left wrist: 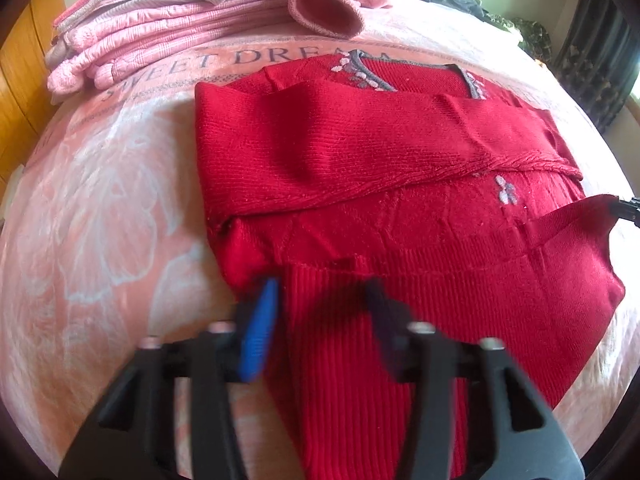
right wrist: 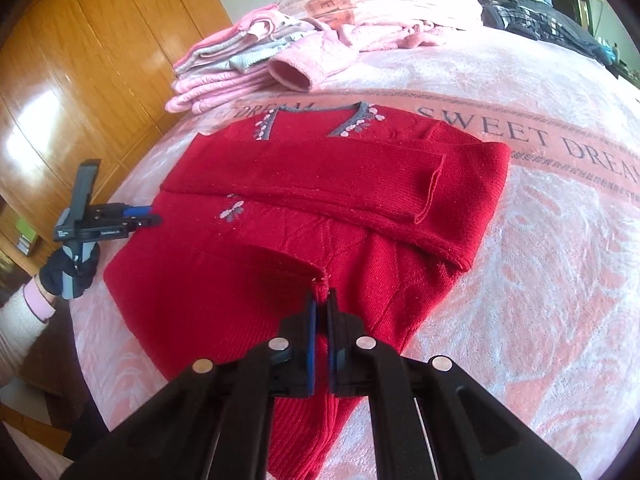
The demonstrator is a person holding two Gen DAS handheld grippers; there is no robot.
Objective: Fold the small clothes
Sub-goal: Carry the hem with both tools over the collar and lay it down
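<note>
Sweater (right wrist: pixel 304 216), red with grey-and-pink trim, lies on your pink blanket (right wrist: pixel 540 272) printed "SWEET DREAM", both sleeves folded across its chest. Your right gripper (right wrist: pixel 321 300) pinches the raised hem corner, jaws nearly together. Your left gripper (left wrist: pixel 320 300) straddles the ribbed hem, jaws spread wide. Only the right view shows your gloved hand (right wrist: pixel 72 270) and the wooden wardrobe (right wrist: pixel 100 60). Folded pink clothes (left wrist: pixel 168 32) sit beyond the collar.

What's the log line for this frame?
red sweater: sleeves folded | left gripper: open, at hem | right gripper: shut on hem
</note>
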